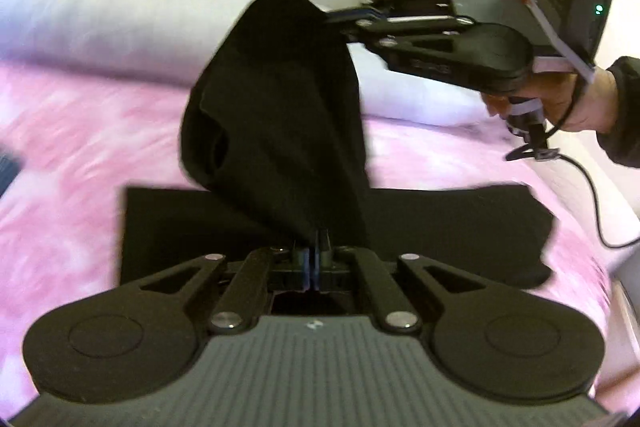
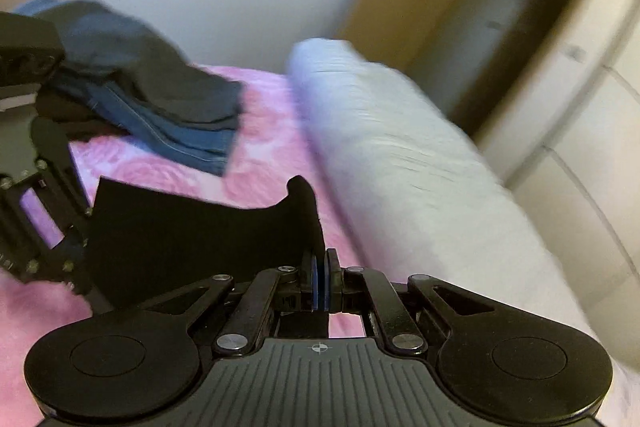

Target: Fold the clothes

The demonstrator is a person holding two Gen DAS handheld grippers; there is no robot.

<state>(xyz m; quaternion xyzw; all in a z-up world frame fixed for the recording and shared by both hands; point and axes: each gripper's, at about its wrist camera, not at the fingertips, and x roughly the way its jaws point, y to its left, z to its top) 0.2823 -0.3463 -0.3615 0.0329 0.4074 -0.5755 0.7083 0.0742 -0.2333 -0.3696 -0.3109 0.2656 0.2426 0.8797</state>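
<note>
Black garment (image 1: 280,115) lifted above the pink bedspread (image 1: 72,155), its lower part lying flat there. Left gripper (image 1: 314,259) and right gripper (image 2: 322,283) each clamp a corner. Pile of clothes (image 2: 160,83) lies near the bed's far edge, beside white pillows (image 2: 400,155).

garment (image 1: 280,115): centre of left view, on bed (image 1: 60,155)
clothes pile (image 2: 152,87): upper left, right view
pillow (image 2: 392,147): right of pile

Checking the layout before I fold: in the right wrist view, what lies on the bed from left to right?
Left tool → pile of dark and blue clothes → black garment → right tool → white pillow.
</note>
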